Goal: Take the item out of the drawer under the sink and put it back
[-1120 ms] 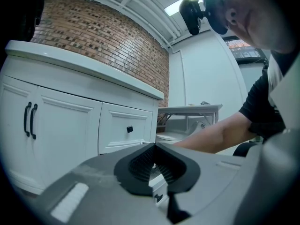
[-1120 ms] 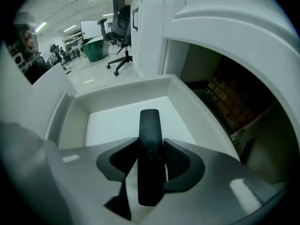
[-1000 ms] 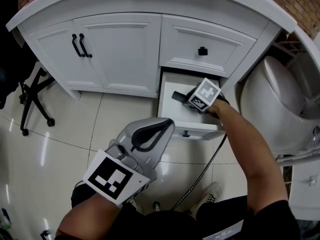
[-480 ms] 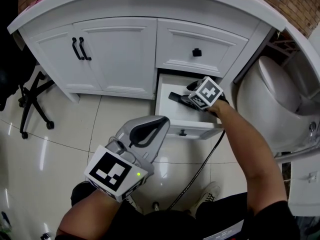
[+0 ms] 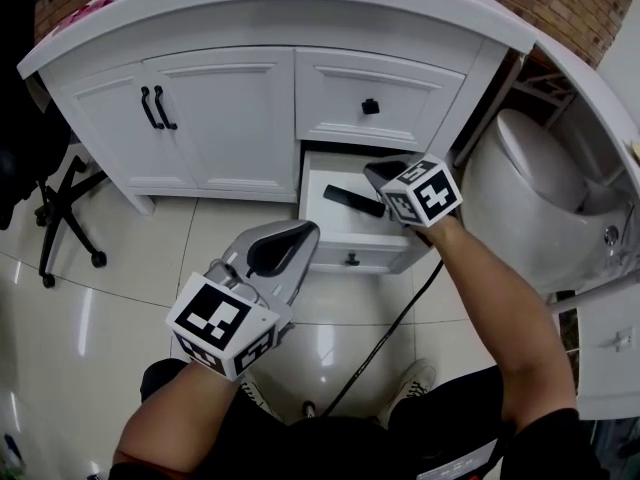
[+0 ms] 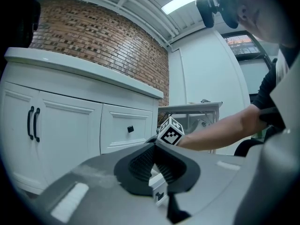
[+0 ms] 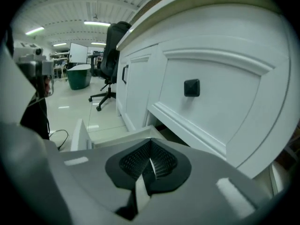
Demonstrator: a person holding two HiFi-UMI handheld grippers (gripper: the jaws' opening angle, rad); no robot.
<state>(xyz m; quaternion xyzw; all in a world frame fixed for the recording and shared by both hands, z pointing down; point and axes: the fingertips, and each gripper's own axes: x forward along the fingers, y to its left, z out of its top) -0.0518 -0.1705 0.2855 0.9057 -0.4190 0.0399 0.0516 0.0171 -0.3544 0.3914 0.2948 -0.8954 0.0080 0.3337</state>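
Observation:
The drawer (image 5: 345, 245) under the sink stands pulled out. A flat black item (image 5: 353, 200) lies inside it, at an angle. My right gripper (image 5: 381, 172) hovers just right of the item, over the drawer's back right corner, jaws shut and empty. In the right gripper view its pads (image 7: 151, 159) meet with nothing between them, and the drawer's front panel (image 7: 80, 136) shows below. My left gripper (image 5: 303, 230) hangs in front of the drawer, shut and holding nothing. The left gripper view shows the left gripper (image 6: 154, 146) and, beyond it, the right gripper's marker cube (image 6: 169, 131).
Above the open drawer is a shut drawer with a black knob (image 5: 371, 106). Two cabinet doors with black handles (image 5: 155, 108) stand to the left. A white toilet (image 5: 520, 193) is close on the right. An office chair (image 5: 62, 203) is far left. A black cable (image 5: 400, 320) trails across the floor.
The right gripper held the black item over the drawer; now the item lies in the drawer and the gripper has drawn up and to the right, shut. The left gripper barely moved.

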